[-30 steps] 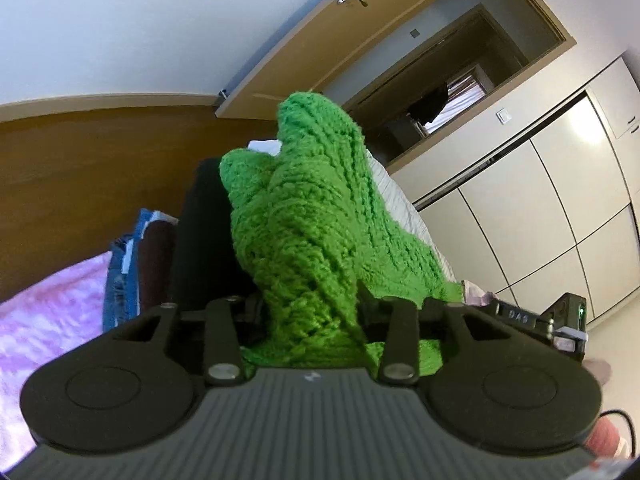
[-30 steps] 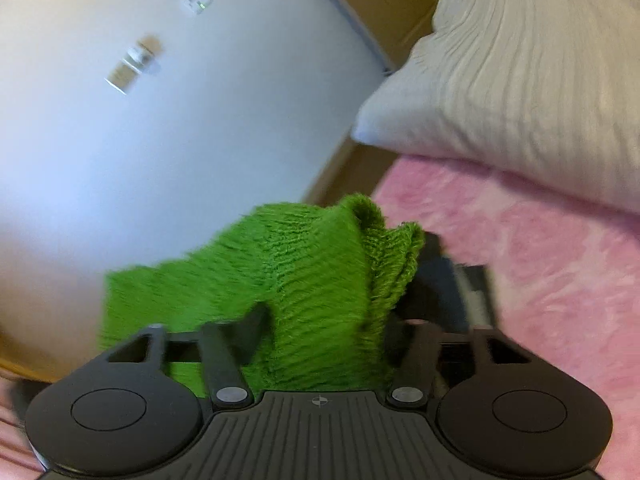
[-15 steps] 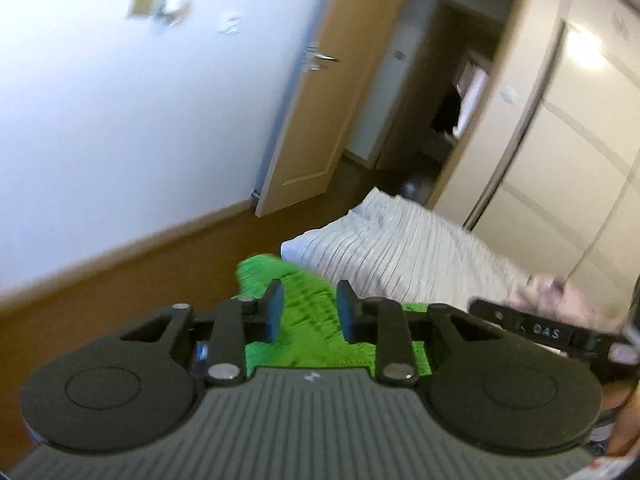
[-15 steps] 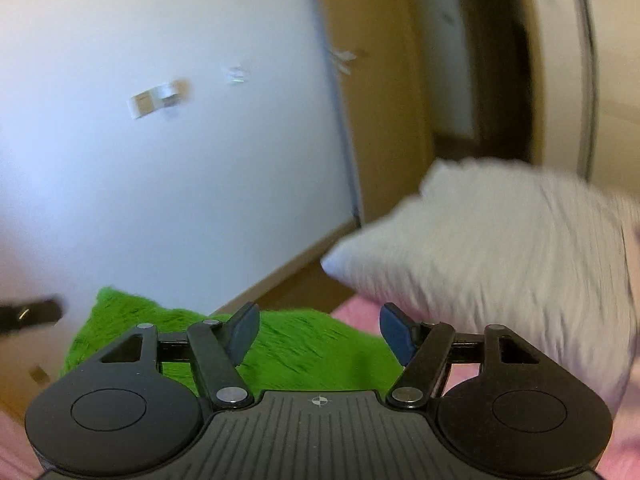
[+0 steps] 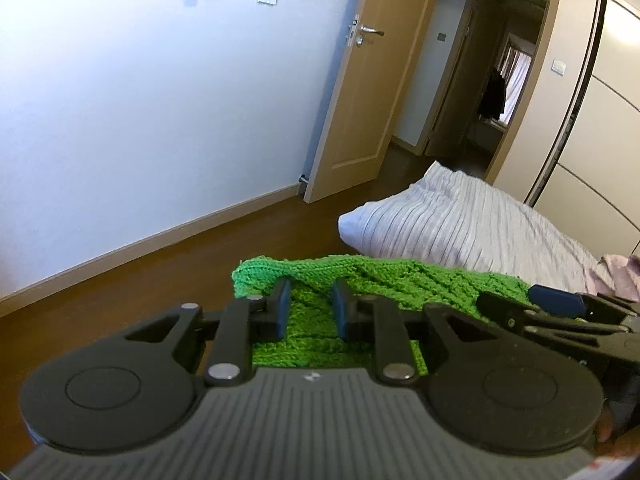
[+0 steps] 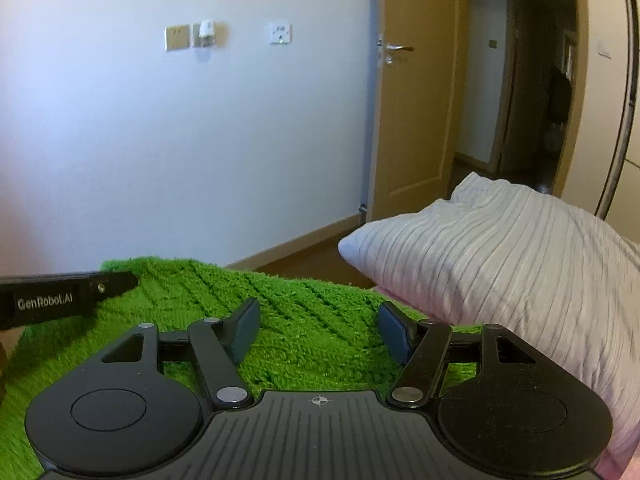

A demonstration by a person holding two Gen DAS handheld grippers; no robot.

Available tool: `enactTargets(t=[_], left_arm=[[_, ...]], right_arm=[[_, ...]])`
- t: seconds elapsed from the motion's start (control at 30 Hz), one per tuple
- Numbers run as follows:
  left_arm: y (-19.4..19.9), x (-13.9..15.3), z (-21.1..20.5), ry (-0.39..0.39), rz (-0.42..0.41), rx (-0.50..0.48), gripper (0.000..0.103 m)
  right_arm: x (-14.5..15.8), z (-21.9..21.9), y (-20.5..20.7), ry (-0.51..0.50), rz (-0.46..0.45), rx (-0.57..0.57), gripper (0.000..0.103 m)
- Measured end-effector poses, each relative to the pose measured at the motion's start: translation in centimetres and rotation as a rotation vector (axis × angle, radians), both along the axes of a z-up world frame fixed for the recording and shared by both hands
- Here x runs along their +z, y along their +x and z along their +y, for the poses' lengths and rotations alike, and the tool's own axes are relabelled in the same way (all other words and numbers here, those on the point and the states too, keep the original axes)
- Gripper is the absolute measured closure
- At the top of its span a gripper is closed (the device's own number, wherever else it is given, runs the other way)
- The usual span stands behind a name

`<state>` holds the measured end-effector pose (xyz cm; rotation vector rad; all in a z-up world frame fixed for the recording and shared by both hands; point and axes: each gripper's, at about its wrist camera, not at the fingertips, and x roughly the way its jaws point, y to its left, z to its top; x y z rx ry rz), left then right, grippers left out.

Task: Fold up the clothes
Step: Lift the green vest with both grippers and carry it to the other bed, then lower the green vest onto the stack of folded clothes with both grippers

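The green knitted sweater [image 5: 360, 280] lies flat just beneath and ahead of both hand-held grippers, its long axis running crosswise from left to right. The left hand-held gripper [image 5: 308, 308] has its jaws narrowly parted, gripping nothing; the right hand-held gripper [image 6: 318, 326] is spread wide and empty. A striped pillow [image 6: 500, 248] lies just right of the sweater.

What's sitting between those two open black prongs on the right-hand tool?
Only the green knitted sweater, lying flat under the right gripper; its jaws stand wide apart and pinch nothing. The right wrist view shows this.
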<state>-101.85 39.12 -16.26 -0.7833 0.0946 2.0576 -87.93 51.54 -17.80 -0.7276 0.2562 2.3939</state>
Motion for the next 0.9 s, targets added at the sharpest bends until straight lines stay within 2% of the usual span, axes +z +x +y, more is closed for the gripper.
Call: enactTargets(t=[0.1,0.17,0.37,0.43,0.57,0.67,0.8,0.9], left_arm=[[-0.3,-0.8,0.7,-0.019,0.007,-0.011,0.082],[-0.5,-0.2,1.1,-0.032,0.006,-0.018,0.083],[1.4,2.8,1.2,-0.063,0.049,-0.041,0.081],[2.3,4.0,0.4,-0.057,0.050,-0.049,0.071],[4.4,5.8,-1.9,-0.048,0.041,-0.053,0.071],[6.2,6.6,-3.6,-0.055,0.041,-0.067,0.071],[8.2,6.1,-4.9,-0.098,0.042,-0.092,0.070],[7.9,4.7,-4.8,-0.140,0.009,-0.071,0.070]], right_arm=[[-1.3,0.4,-0.1,-0.017,0.011,-0.019,0.041],[-0.9,0.8,-0.2,-0.033,0.005,-0.023,0.041],[2.1,1.0,2.0,-0.085,0.024,-0.037,0.041],[3.2,0.3,3.4,-0.095,0.040,-0.046,0.041],[5.6,-1.8,6.8,-0.114,0.090,-0.030,0.041],[6.4,-4.3,8.9,-0.111,0.094,-0.014,0.041],[6.0,-7.0,10.0,-0.118,0.078,0.019,0.041],[4.4,-7.8,8.6,-0.125,-0.007,0.043,0.041]])
